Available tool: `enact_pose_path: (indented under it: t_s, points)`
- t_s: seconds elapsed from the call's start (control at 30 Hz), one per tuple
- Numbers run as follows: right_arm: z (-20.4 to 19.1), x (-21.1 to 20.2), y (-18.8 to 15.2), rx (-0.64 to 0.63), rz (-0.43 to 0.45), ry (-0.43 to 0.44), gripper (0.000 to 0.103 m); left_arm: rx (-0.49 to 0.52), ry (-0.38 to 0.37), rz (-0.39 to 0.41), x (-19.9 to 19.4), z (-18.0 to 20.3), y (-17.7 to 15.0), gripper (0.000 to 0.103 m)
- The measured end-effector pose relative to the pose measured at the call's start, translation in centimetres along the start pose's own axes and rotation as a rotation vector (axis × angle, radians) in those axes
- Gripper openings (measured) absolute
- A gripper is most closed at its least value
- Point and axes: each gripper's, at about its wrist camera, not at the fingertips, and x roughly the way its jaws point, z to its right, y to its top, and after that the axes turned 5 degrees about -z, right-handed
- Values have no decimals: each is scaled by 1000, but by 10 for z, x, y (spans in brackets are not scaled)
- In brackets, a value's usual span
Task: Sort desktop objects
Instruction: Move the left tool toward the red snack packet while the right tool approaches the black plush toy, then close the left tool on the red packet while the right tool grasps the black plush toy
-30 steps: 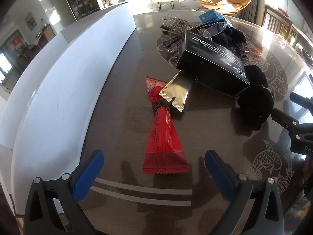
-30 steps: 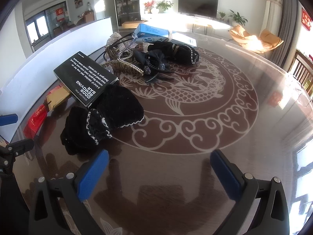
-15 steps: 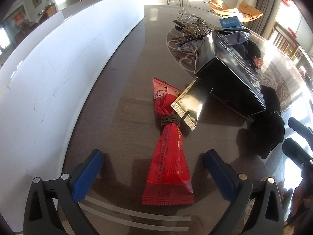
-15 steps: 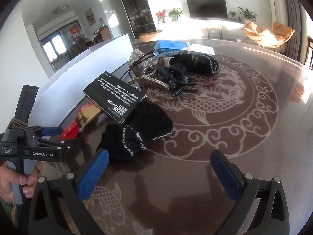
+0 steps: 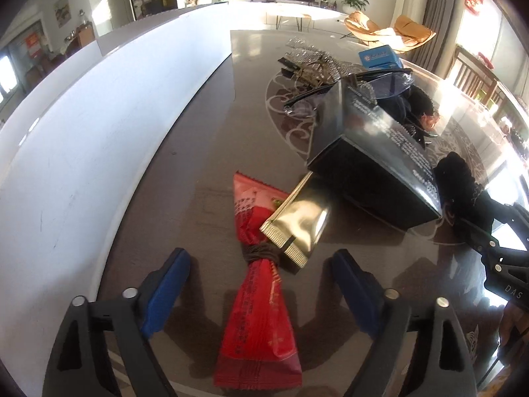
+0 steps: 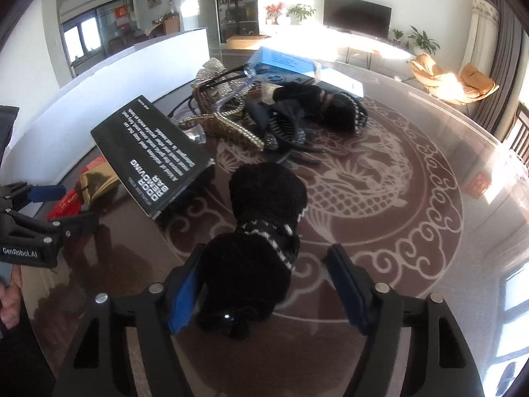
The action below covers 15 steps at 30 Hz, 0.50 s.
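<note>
On the table point(image 5: 211, 152) a packet point(image 5: 258, 314) lies lengthwise between my left gripper's point(image 5: 261, 294) closing jaws, untouched, a sachet point(image 5: 296, 225) overlapping its middle from the right. Behind the sachet sits a box point(image 5: 373, 152), with glasses point(image 5: 363, 86) behind that. A knitted piece point(image 6: 258, 241) lies between my right gripper's point(image 6: 264, 294) closing jaws, right of the box, hair clips point(image 6: 284, 125) behind it.

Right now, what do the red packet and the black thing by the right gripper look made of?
Red packet: thin plastic film, probably; glossy, creased, crimped ends, cinched by a brown band. Black item: soft knit or fleece, matte and fuzzy, with white-stitched trim.
</note>
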Motion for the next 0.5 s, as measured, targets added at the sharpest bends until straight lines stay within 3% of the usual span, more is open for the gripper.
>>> enact_pose_path:
  t_s: [0.13,0.23,0.3,0.33,0.4,0.5]
  points:
    - [43,-8,-11,90,7,-9,75,69,-98,18,-1,49,11,68]
    - [55,-11,-11,132,25,43,76,161,-79,18,0,85,13,70]
    - [45,-11,-11,109,8,2,88,142,-74,27,-2,82,10,78]
    - [42,-7,-11,100,-14,-29,103,127,-67,31,-2,74,8,83]
    - [39,-2,-13,83,-37,-63,103,104,-57,34,-1,56,2,96]
    - [41,-3,-16,85,-36,-57,103,64,-54,21,0,33,2,96]
